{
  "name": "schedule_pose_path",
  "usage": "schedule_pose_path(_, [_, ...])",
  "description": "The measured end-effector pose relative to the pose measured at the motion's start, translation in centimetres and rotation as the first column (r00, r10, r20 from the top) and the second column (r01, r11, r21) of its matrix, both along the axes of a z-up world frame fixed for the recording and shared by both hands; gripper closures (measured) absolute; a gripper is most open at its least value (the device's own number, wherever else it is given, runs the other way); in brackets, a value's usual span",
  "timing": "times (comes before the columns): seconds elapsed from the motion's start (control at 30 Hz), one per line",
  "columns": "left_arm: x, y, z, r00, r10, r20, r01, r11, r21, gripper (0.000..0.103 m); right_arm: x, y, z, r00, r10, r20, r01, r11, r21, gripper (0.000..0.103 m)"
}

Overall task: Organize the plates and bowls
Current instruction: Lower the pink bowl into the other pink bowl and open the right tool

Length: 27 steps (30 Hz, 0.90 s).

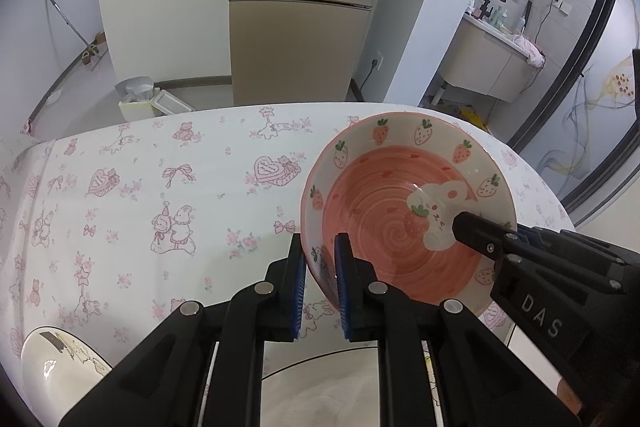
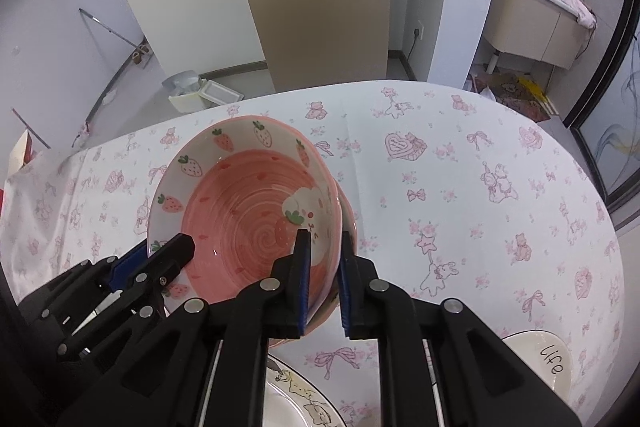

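Note:
A pink bowl (image 1: 384, 211) with strawberries and a white rabbit painted inside hangs tilted above the table, held from both sides. My left gripper (image 1: 320, 267) is shut on its left rim, one pad inside the wall and one outside. The right gripper (image 1: 472, 227) reaches in from the right over the bowl's opposite rim. In the right wrist view the same bowl (image 2: 240, 215) fills the centre-left, and my right gripper (image 2: 325, 259) is shut on its right rim. There the left gripper (image 2: 176, 255) grips the lower left rim.
The table (image 1: 160, 195) wears a white cloth printed with pink bears and bows. A white plate with cartoon drawings (image 2: 304, 399) lies near the front edge, and a white dish marked "life" (image 2: 536, 363) sits at the right. Another white dish (image 1: 56, 375) lies at the lower left.

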State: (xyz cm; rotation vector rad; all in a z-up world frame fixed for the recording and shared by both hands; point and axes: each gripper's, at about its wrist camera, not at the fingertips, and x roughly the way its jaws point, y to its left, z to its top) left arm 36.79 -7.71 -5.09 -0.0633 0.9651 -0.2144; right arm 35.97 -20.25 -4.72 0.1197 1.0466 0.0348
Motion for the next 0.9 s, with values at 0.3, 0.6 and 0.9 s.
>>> schedule_pose_path(0.3, [-0.1,0.2,0.4,1.000,0.008,-0.023,-0.009,1.000,-0.018,0.087,-1.1,0.8,1.3,1.000,-0.006,0.005,0.006,0.999,-0.044,0.088])
schedule_pose_path(0.6, [-0.6,0.0,0.9,1.000,0.002,-0.008,-0.001,1.000,0.007,0.087,-1.2,1.0,1.3,1.000,0.008,-0.002,-0.008,0.998,-0.063,0.089])
schedule_pose_path(0.9, [-0.9,-0.4,1.4,1.000,-0.012,0.006,0.012,1.000,0.002,0.087,-0.8,-0.5,0.9,0.999,0.023,-0.024,-0.023,1.000,0.009,0.088])
